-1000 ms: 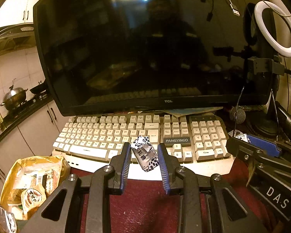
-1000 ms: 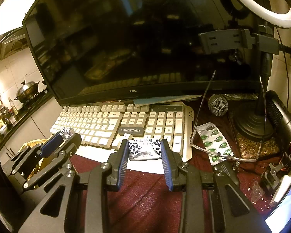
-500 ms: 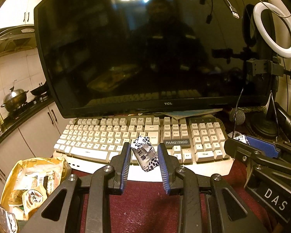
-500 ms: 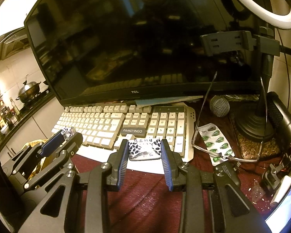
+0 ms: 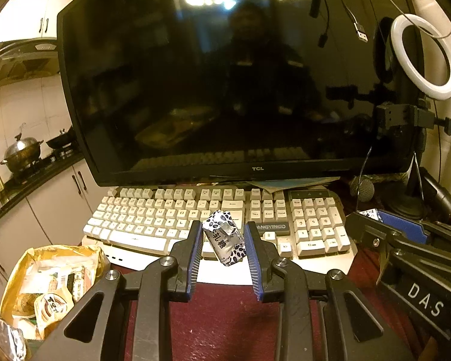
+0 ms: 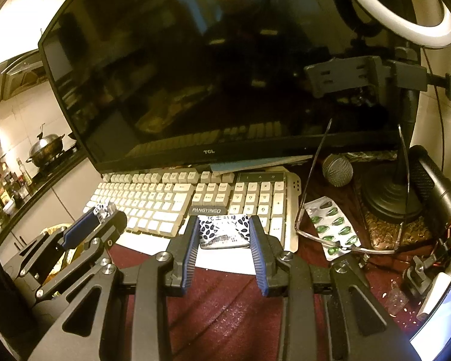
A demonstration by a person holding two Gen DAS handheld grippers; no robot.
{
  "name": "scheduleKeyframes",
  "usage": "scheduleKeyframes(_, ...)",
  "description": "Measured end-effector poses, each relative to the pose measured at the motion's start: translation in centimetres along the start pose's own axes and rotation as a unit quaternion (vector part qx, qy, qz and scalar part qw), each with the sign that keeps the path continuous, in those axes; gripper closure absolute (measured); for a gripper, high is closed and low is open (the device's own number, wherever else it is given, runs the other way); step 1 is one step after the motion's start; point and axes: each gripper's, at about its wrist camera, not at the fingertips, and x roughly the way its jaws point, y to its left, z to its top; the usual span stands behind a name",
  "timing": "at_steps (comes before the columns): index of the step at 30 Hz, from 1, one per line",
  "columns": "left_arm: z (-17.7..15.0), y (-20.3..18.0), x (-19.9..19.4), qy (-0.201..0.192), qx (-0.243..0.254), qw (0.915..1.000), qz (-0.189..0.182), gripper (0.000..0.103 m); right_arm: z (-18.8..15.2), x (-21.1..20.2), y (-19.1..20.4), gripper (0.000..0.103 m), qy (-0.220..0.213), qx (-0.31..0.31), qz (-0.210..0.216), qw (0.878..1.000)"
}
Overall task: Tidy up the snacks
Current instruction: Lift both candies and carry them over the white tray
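My left gripper (image 5: 223, 239) is shut on a small white candy with dark spots (image 5: 223, 237), held tilted above the keyboard's front edge. My right gripper (image 6: 223, 230) is shut on a second spotted white candy (image 6: 223, 231), held flat between the blue pads. A yellow bag of snacks (image 5: 49, 282) stands open at the lower left of the left wrist view. The left gripper also shows at the left of the right wrist view (image 6: 102, 213), and the right gripper at the right of the left wrist view (image 5: 372, 215).
A white keyboard (image 5: 213, 219) lies on the dark red tabletop (image 5: 219, 316) under a large black monitor (image 5: 225, 90). Glasses (image 6: 345, 240), a pill blister (image 6: 330, 228), a microphone (image 6: 336, 170) and a ring light stand (image 6: 390, 195) crowd the right side.
Both grippers have drawn slightly back and up from the keyboard, each still holding its candy. The grips have not changed.
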Motion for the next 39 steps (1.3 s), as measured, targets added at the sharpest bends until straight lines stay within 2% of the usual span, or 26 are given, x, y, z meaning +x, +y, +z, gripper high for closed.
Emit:
scheduleKeyframes(8, 0.5, 0.6, -3.3, -0.006, 0.002, 0.9999, -0.009, 0.074, 0.3, -0.4, 0.0, 0.071, -0.007, 0.002, 0.01, 1.0)
scheduleKeyframes(10, 0.3, 1.5, -4.4, 0.005, -0.006, 0.9997, -0.024, 0.074, 0.2, -0.6, 0.2, 0.071, -0.006, 0.006, 0.018, 1.0)
scheduleKeyframes(14, -0.5, 4.5, -7.4, 0.004, -0.021, 0.9995, -0.023, 0.074, -0.1, -1.0, 1.4, 0.071, -0.002, -0.002, 0.029, 1.0)
scheduleKeyframes(18, -1.6, 7.7, -9.7, 0.003, -0.035, 0.9993, -0.014, 0.074, -0.9, -1.7, 4.4, 0.071, 0.008, -0.024, 0.055, 0.998)
scheduleKeyframes(22, -3.2, 12.1, -11.2, 0.007, -0.058, 0.9982, 0.012, 0.074, -2.6, -2.2, 8.8, 0.071, 0.028, -0.054, 0.097, 0.993)
scheduleKeyframes(30, -7.4, 19.4, -11.8, 0.037, -0.105, 0.9901, 0.086, 0.074, -5.8, -1.8, 17.7, 0.071, 0.085, -0.109, 0.186, 0.973)
scheduleKeyframes(33, -8.7, 20.1, -11.8, 0.041, -0.099, 0.9889, 0.103, 0.074, -6.8, -0.7, 19.9, 0.071, 0.109, -0.119, 0.204, 0.966)
scheduleKeyframes(36, -10.1, 19.9, -11.9, 0.052, -0.097, 0.9893, 0.095, 0.074, -7.4, 0.2, 21.6, 0.071, 0.129, -0.116, 0.22, 0.96)
scheduleKeyframes(39, -10.9, 19.5, -11.7, 0.055, -0.086, 0.9895, 0.102, 0.074, -8.0, 0.7, 23.5, 0.071, 0.132, -0.126, 0.229, 0.956)
